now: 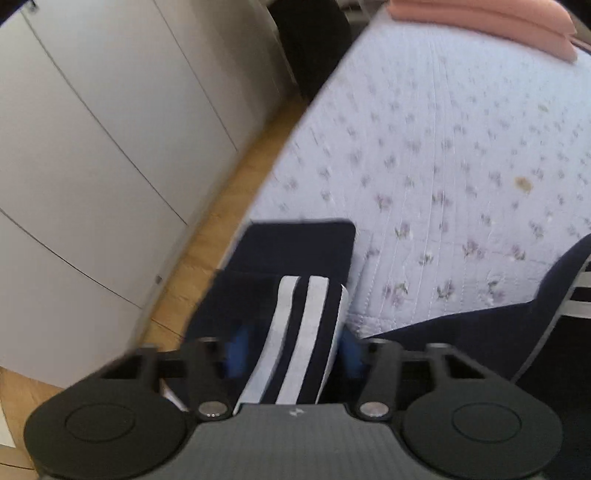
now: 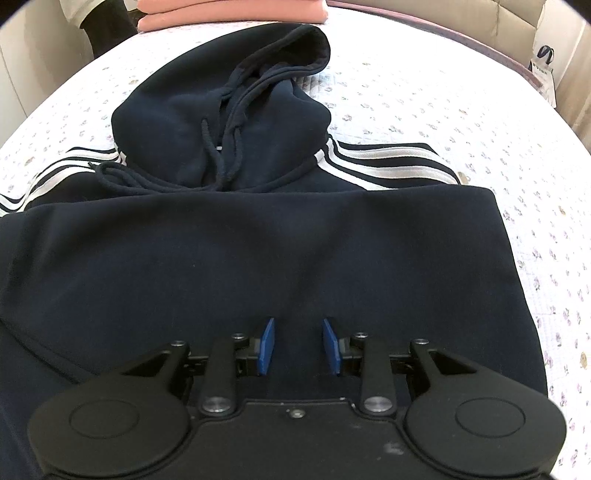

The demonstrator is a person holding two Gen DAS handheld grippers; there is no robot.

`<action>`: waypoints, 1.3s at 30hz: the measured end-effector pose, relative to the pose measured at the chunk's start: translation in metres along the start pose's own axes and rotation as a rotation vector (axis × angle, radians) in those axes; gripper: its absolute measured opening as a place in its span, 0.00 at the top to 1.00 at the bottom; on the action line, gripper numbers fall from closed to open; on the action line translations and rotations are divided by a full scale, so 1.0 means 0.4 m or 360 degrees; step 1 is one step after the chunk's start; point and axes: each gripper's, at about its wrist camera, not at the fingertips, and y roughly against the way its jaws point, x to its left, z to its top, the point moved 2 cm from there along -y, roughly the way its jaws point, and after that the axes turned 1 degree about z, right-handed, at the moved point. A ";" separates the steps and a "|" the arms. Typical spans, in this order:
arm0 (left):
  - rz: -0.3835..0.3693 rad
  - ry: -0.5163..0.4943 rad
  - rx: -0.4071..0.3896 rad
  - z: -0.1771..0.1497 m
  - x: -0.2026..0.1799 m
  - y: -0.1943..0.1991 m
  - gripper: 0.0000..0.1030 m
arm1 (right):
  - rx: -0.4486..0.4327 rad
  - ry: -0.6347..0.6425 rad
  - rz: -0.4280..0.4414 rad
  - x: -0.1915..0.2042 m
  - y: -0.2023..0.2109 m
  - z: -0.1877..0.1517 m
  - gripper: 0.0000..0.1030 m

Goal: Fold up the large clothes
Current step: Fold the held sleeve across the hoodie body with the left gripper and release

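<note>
A navy hoodie [image 2: 258, 251] lies on the bed, its body folded flat. Its hood [image 2: 221, 110] and drawstrings [image 2: 212, 155] point away from me, and white-striped sleeves run out to both sides. My right gripper [image 2: 298, 347] hovers low over the near part of the body, open, with its blue pads apart and only flat cloth under them. In the left wrist view a striped sleeve [image 1: 295, 306] fills the gap of my left gripper [image 1: 292, 354]. Both blue pads touch its sides, and its cuff [image 1: 295, 240] reaches out over the bed's edge. That view is blurred.
The bed has a pale floral quilt [image 1: 424, 147]. Folded pink clothes [image 2: 232, 14] are stacked at its far end. White wardrobe doors [image 1: 92, 147] and a strip of wooden floor [image 1: 221, 221] lie left of the bed. A white bag [image 2: 543, 66] stands at the far right.
</note>
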 end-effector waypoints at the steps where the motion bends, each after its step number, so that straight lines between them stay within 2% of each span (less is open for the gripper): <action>1: -0.0013 0.0024 0.0007 0.005 0.003 -0.009 0.80 | -0.0001 -0.0001 -0.0003 0.001 0.001 -0.001 0.63; 2: -0.0037 0.0094 -0.0001 0.009 0.022 -0.004 0.95 | -0.0001 -0.0001 -0.0005 0.001 0.001 0.000 0.63; 3: -0.0059 0.0190 -0.0025 0.017 0.047 0.010 0.95 | -0.0002 -0.0001 -0.0008 0.001 0.001 0.000 0.63; 5: -0.0106 0.0481 -0.0137 0.028 0.125 0.059 0.95 | -0.0005 0.0000 -0.0013 0.002 0.002 -0.001 0.63; 8: -0.0194 0.1082 -0.0327 0.012 0.300 0.134 0.95 | -0.0012 -0.0004 -0.0023 0.005 0.002 -0.002 0.63; 10: -0.0140 0.1330 -0.0323 -0.001 0.382 0.125 0.94 | -0.0019 -0.0010 -0.0035 0.009 0.001 -0.003 0.63; 11: -0.0087 0.1389 -0.0314 -0.008 0.414 0.105 0.87 | -0.0023 -0.0009 -0.0043 0.011 0.000 -0.003 0.63; 12: -0.0050 0.1391 -0.0296 -0.013 0.435 0.084 0.77 | -0.0027 -0.0005 -0.0053 0.014 0.000 -0.003 0.63; 13: -0.0057 0.1370 -0.0283 -0.018 0.447 0.062 0.72 | -0.0029 0.0004 -0.0061 0.017 -0.001 -0.002 0.63; 15: -0.0122 0.1325 -0.0256 -0.042 0.456 0.037 0.55 | -0.0037 0.0029 -0.0080 0.024 -0.002 -0.001 0.63; 17: -0.0200 0.1271 -0.0255 -0.069 0.457 0.028 0.50 | -0.0043 0.0054 -0.0092 0.029 -0.004 0.000 0.63; 20: -0.0120 0.1244 -0.0194 -0.107 0.457 0.007 0.50 | -0.0049 0.0085 -0.0106 0.033 -0.006 0.003 0.63; 22: -0.0118 0.1325 -0.0143 -0.132 0.479 -0.028 0.50 | -0.0049 0.0098 -0.0113 0.035 -0.008 0.004 0.63; 25: -0.0249 0.1440 0.0036 -0.170 0.491 -0.111 0.49 | -0.0051 0.0109 -0.0117 0.037 -0.008 0.003 0.63; 27: -0.0297 0.1491 0.0103 -0.188 0.484 -0.151 0.47 | -0.0053 0.0115 -0.0122 0.039 -0.008 0.002 0.63; 28: -0.0316 0.1514 0.0121 -0.193 0.485 -0.173 0.45 | -0.0052 0.0121 -0.0125 0.040 -0.008 0.002 0.63; 30: -0.0344 0.1615 0.0132 -0.206 0.496 -0.206 0.25 | -0.0051 0.0127 -0.0132 0.044 -0.006 0.001 0.63; 32: -0.0424 0.1719 0.0140 -0.210 0.505 -0.247 0.17 | -0.0050 0.0134 -0.0132 0.045 -0.006 0.002 0.63; 34: -0.0555 0.1818 0.0161 -0.222 0.501 -0.292 0.20 | -0.0052 0.0142 -0.0131 0.046 -0.007 0.002 0.63; 35: -0.0616 0.1870 0.0143 -0.228 0.499 -0.303 0.29 | -0.0054 0.0146 -0.0132 0.047 -0.007 0.002 0.63; 36: -0.0657 0.1911 0.0120 -0.233 0.498 -0.309 0.45 | -0.0057 0.0150 -0.0134 0.048 -0.006 0.001 0.63; 37: -0.0673 0.1933 0.0099 -0.235 0.504 -0.313 0.54 | -0.0059 0.0154 -0.0134 0.048 -0.006 0.000 0.63; 38: -0.0655 0.1928 0.0076 -0.226 0.505 -0.295 0.82 | -0.0061 0.0155 -0.0135 0.049 -0.006 0.000 0.63; 39: -0.0627 0.1888 0.0046 -0.216 0.502 -0.286 0.92 | -0.0061 0.0155 -0.0135 0.050 -0.005 0.000 0.63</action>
